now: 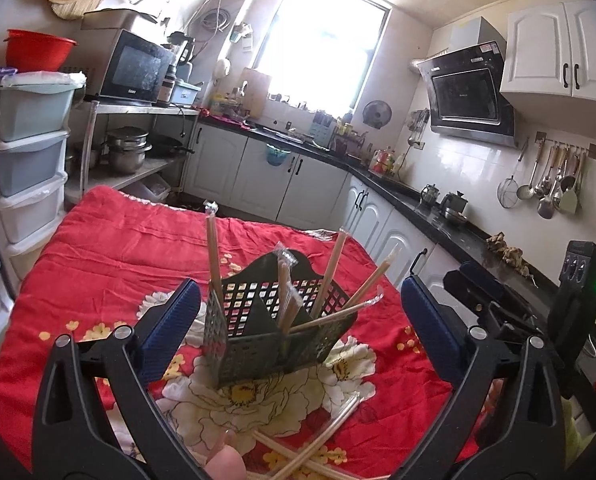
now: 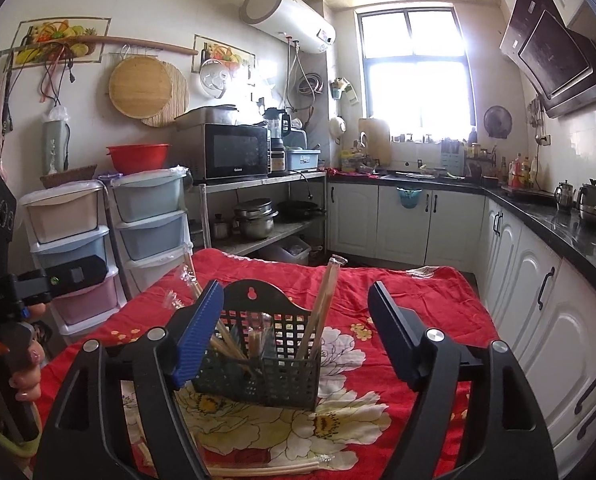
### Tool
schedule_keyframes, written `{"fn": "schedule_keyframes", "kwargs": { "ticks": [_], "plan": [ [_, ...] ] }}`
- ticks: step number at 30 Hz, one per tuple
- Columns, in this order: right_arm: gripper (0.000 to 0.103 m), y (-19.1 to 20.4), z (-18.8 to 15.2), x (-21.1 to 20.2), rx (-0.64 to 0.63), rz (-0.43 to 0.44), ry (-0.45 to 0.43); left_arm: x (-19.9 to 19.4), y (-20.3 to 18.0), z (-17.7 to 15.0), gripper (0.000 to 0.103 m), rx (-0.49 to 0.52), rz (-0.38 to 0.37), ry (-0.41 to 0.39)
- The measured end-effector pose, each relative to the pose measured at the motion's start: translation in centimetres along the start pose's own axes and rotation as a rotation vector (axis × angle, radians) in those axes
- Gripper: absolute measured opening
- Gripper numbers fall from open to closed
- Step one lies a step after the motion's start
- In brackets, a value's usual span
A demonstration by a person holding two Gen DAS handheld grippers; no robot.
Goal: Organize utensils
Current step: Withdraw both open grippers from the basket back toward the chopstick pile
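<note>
A black mesh utensil basket (image 1: 274, 332) stands on the red flowered cloth (image 1: 110, 248) and holds several wrapped chopstick pairs (image 1: 214, 248) that lean out of it. It also shows in the right wrist view (image 2: 258, 364). More wrapped chopsticks (image 1: 317, 440) lie on the cloth in front of the basket, and also in the right wrist view (image 2: 258, 470). My left gripper (image 1: 299, 320) is open and empty, its blue pads to either side of the basket. My right gripper (image 2: 298, 328) is open and empty, also straddling the basket.
Stacked plastic drawers (image 2: 150, 224) stand left of the table. A steel shelf with a microwave (image 2: 234, 152) and pots stands behind. White cabinets with a black counter (image 2: 557, 216) run along the back and right. The other gripper's body (image 1: 497, 304) sits at the table's right.
</note>
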State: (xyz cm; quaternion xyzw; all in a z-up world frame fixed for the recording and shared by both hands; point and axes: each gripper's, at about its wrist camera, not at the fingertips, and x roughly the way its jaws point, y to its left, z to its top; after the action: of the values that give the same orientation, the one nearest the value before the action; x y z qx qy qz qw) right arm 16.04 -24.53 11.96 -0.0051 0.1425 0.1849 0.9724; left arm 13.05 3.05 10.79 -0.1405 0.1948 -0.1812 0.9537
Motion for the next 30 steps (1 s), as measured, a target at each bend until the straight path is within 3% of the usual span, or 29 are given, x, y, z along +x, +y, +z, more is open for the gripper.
{"fn": "schedule_keyframes", "kwargs": {
  "ticks": [30],
  "plan": [
    [0.078, 2.9, -2.1, -0.7, -0.013, 0.039, 0.046, -1.2, 1.8, -2.7, 0.092, -0.057, 0.029, 0.043]
  ]
}}
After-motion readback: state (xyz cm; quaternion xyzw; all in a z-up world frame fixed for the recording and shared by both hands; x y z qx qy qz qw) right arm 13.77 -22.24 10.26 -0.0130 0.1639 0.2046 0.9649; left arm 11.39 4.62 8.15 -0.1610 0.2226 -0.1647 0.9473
